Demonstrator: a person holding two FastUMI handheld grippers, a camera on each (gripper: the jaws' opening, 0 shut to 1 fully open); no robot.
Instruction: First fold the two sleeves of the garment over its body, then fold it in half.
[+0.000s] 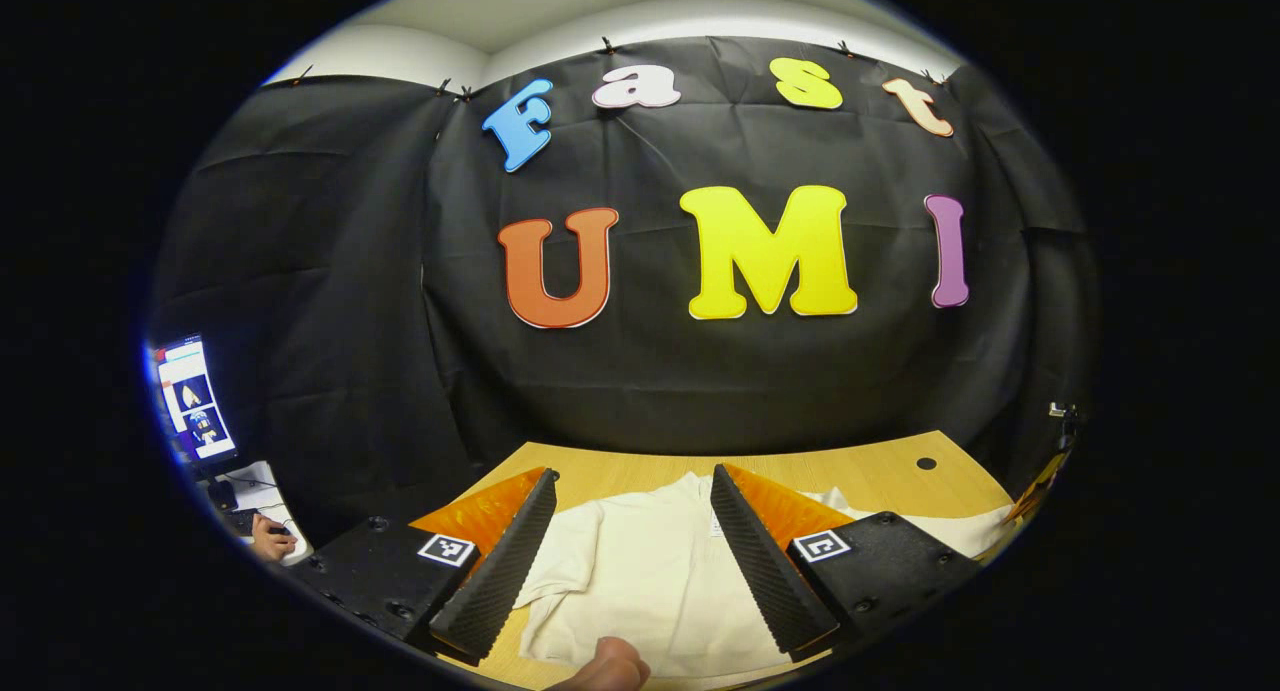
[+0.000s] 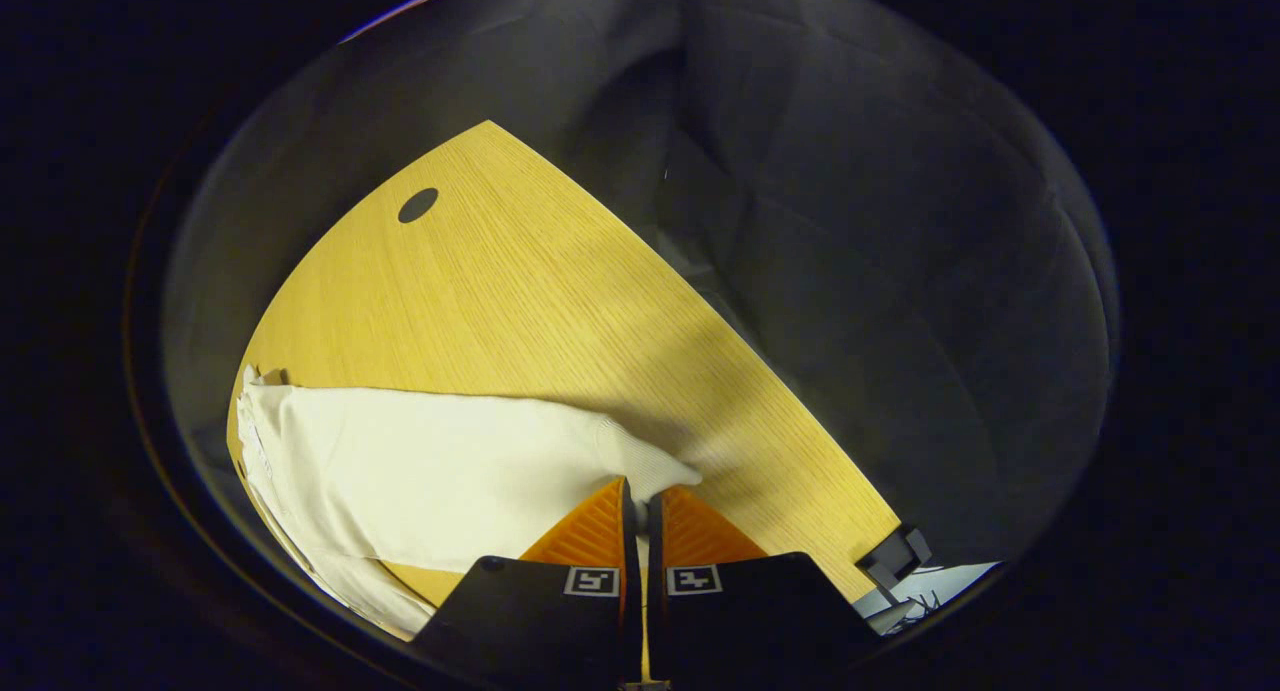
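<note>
Sleeve: stretched left-to-right, cuff at right, on table
Right gripper: clamped on cuff (fingers together)
Left gripper: spread wide above garment

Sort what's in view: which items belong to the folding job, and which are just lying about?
Job:
- cream garment
- its sleeve, pinched by the right hand-held gripper
- left hand-held gripper, open above the garment

Lying about:
- monitor
- papers
- wooden table
</note>
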